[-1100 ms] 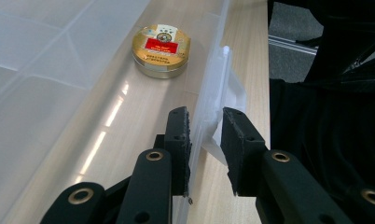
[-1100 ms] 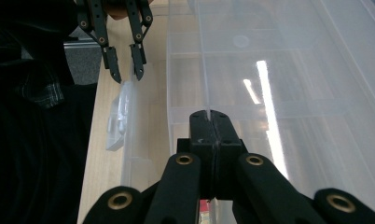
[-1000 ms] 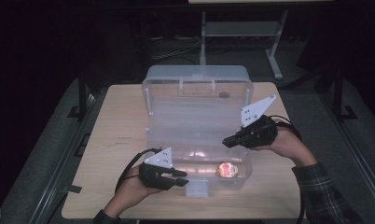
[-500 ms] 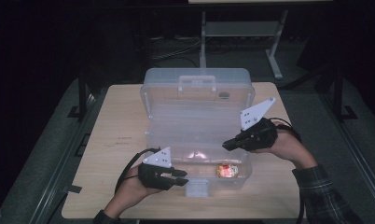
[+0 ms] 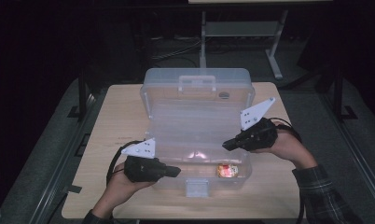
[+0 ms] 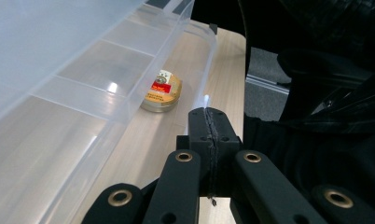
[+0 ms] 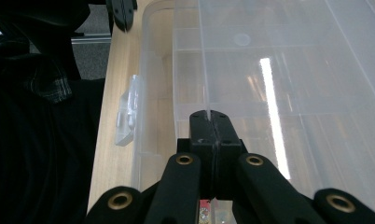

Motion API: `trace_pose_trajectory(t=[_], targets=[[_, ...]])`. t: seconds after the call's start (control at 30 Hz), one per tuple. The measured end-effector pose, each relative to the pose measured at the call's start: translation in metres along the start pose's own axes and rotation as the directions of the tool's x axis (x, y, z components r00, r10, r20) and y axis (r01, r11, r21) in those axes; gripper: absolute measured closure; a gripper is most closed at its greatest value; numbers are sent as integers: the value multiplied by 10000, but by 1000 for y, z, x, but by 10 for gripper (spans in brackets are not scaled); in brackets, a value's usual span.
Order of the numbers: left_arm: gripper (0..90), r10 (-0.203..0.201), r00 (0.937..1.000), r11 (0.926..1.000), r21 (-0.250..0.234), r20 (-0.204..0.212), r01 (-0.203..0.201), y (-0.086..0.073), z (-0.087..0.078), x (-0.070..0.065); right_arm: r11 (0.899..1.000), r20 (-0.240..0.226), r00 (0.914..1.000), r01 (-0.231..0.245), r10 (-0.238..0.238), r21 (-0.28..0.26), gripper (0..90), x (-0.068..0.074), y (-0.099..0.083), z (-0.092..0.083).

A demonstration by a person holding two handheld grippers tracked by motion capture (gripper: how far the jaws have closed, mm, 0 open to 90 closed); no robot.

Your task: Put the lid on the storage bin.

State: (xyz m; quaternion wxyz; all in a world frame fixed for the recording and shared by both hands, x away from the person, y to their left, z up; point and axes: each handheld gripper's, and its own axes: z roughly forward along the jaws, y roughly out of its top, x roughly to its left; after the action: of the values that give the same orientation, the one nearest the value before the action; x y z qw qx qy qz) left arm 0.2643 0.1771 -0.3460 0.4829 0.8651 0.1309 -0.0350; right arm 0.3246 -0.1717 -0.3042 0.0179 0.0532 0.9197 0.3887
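Clear plastic case (image 5: 197, 135) sits open at frame centre on tabletop (image 5: 120, 121). Left tool (image 5: 175, 171) clamps the tray's left edge, right tool (image 5: 227, 144) its right, likely to lift the clear inner tray (image 7: 279, 93). Small tin (image 5: 227, 171) lies lower right in the case.

A pale wooden table (image 5: 120, 116) stands before a metal stand (image 5: 209, 32).

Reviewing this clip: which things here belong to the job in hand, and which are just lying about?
Likely in the job:
- clear box, lid open
- inner tray, gripped by the right tool
- left tool, shut on the box's front wall
- small tin in the box's base

Just there:
- table
- metal stand behind
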Motion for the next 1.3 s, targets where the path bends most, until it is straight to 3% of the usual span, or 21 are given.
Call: trace_pose_trajectory(t=[0.3,0.53,0.8,1.0,1.3], targets=[[898,-256,9956,9949,-993,-902,166,13,-46,6,10000,-45,10000,-37,37,22,897,1,0,0],[898,-591,9855,9900,-1363,-1590,373,22,-69,28,10000,-20,10000,24,-24,47,897,2,0,1],[898,-806,9728,9842,-1720,-2172,431,32,-80,53,10000,-60,10000,17,-17,43,897,3,-1,1],[898,-854,9637,9824,-1825,-2529,391,40,-83,64,10000,-90,9999,90,-89,32,897,4,-3,2],[898,-1176,9530,9740,-2193,-2793,559,39,-89,77,10000,-145,9999,74,-73,55,896,6,-4,3]])
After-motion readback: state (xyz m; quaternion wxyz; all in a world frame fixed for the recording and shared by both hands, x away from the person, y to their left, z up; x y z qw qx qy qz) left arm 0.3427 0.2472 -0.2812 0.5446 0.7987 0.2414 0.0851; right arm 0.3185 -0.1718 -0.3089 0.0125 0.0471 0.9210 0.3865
